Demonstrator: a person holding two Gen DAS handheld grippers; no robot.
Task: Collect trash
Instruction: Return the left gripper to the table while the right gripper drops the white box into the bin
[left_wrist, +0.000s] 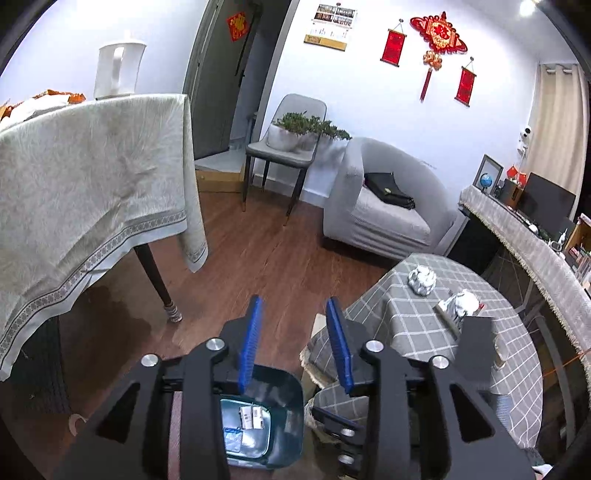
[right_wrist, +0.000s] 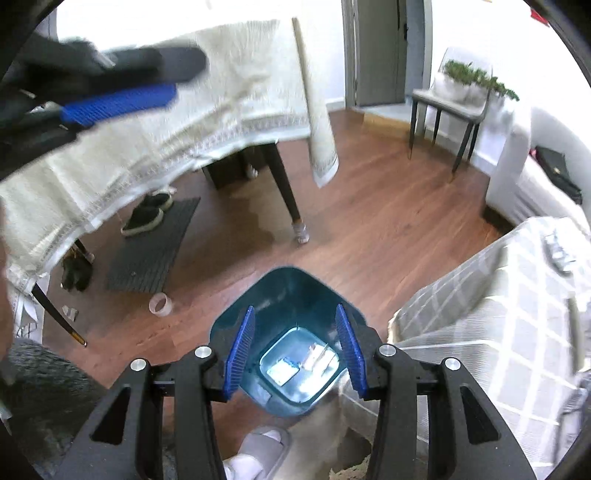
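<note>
A teal bin (right_wrist: 280, 291) stands on the wooden floor, with paper scraps (right_wrist: 317, 356) and a small packet (right_wrist: 282, 369) on its bottom. My right gripper (right_wrist: 295, 309) hangs open over the bin's mouth, with nothing between its blue pads. My left gripper (left_wrist: 294, 301) is open and empty too. It is higher up, with the bin (left_wrist: 286, 387) below its fingers. One of its fingers (right_wrist: 122, 99) shows blurred at the upper left of the right wrist view. Two crumpled paper balls (left_wrist: 422, 280) (left_wrist: 463, 302) lie on the grey checked table (left_wrist: 402, 321).
A table under a cream cloth (left_wrist: 92, 177) stands left of the bin, its leg (right_wrist: 291, 206) nearby. A tape roll (right_wrist: 160, 304) and shoes on a mat (right_wrist: 147, 214) lie on the floor. A slippered foot (right_wrist: 258, 450) is beside the bin. Behind are a grey armchair (left_wrist: 384, 214) and a chair (left_wrist: 288, 147).
</note>
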